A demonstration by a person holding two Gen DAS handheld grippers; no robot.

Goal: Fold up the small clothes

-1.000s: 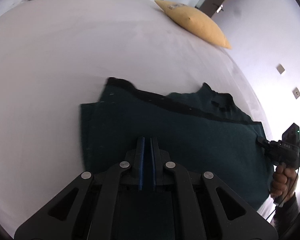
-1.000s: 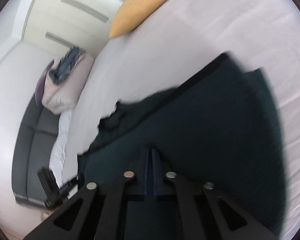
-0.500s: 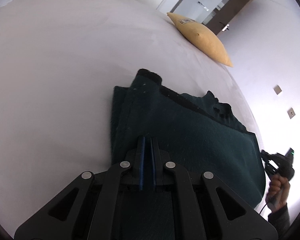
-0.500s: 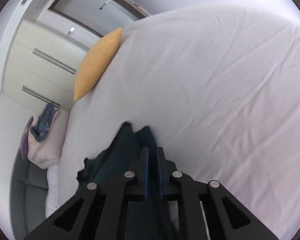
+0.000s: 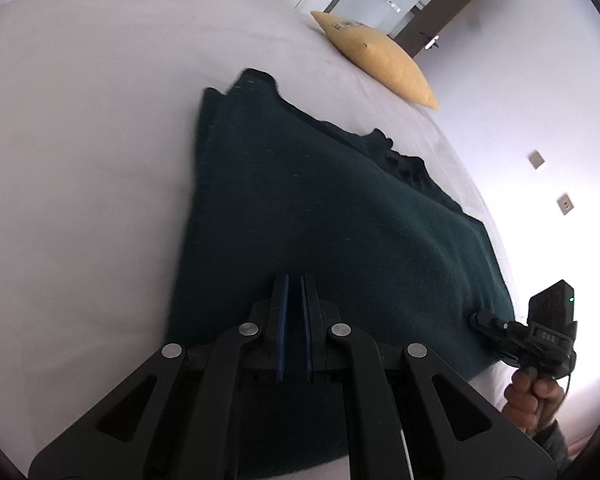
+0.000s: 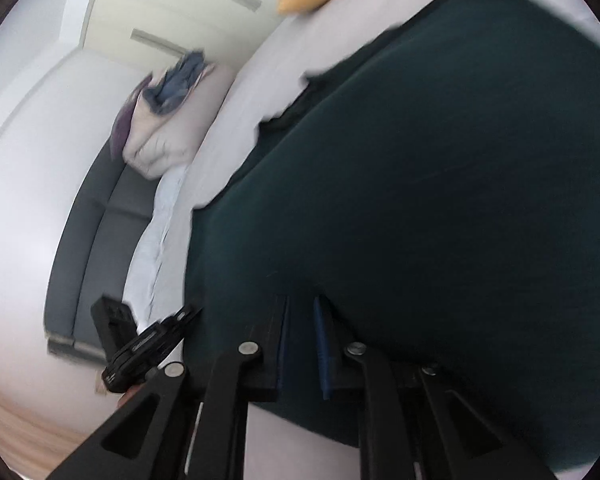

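A dark green garment (image 5: pixel 320 216) lies folded on the white bed (image 5: pixel 80 140); it also fills the right wrist view (image 6: pixel 440 200). My left gripper (image 5: pixel 295 280) is shut on the garment's near edge, with cloth between its blue pads. My right gripper (image 6: pixel 302 304) pinches the garment's edge with its jaws slightly apart and cloth between them. It shows in the left wrist view (image 5: pixel 476 318) at the garment's right corner. The left gripper also shows in the right wrist view (image 6: pixel 192 312) at the garment's left edge. The right wrist view is blurred.
A yellow pillow (image 5: pixel 380 60) lies at the far side of the bed, by a doorway. A grey sofa (image 6: pixel 100 220) with a pile of clothes and bedding (image 6: pixel 168 100) stands beyond the bed's edge. Wall sockets (image 5: pixel 564 204) are on the right wall.
Both grippers have drawn the garment's edge towards me, so more of the cloth lies spread out. The right gripper swung back down onto the garment's right corner.
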